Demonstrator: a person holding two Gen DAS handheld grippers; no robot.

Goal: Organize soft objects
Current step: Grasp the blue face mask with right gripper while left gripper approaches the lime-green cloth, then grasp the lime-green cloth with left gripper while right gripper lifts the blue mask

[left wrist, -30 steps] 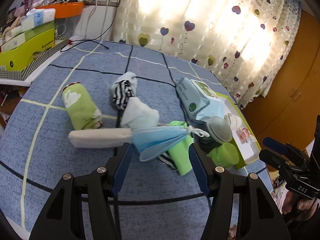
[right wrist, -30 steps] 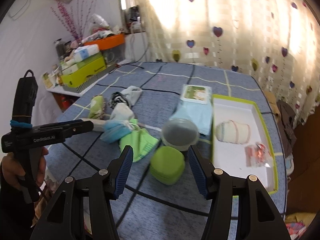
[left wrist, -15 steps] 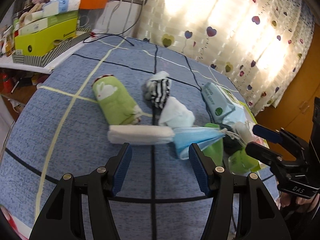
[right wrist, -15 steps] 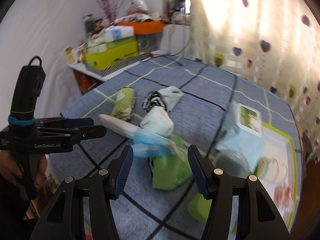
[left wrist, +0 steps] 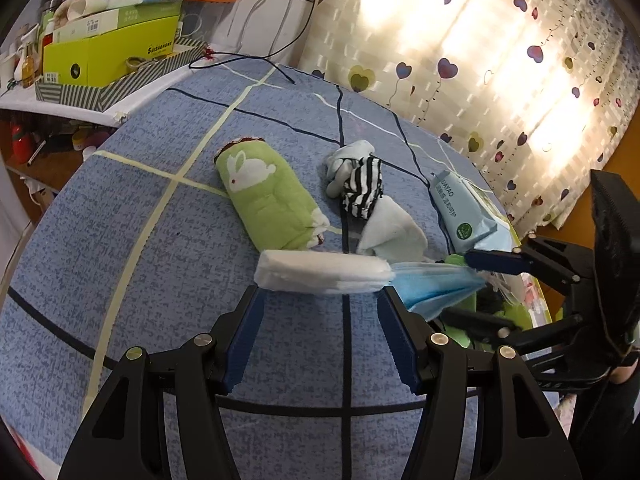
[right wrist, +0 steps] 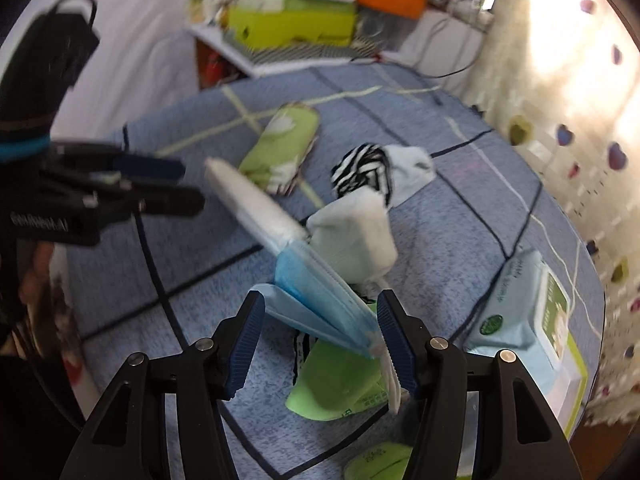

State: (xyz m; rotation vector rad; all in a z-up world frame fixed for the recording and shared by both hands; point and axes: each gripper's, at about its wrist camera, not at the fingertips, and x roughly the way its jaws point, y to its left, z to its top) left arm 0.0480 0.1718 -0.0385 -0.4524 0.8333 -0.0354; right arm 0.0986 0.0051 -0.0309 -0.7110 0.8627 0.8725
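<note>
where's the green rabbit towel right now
In the left wrist view the rolled green rabbit towel lies left of centre on the blue bedspread, just left of the striped sock and behind the white pad.

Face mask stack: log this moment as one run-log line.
left gripper: open, before white end of face mask stack | right gripper: open, around its blue end | stack on blue cloth
</note>
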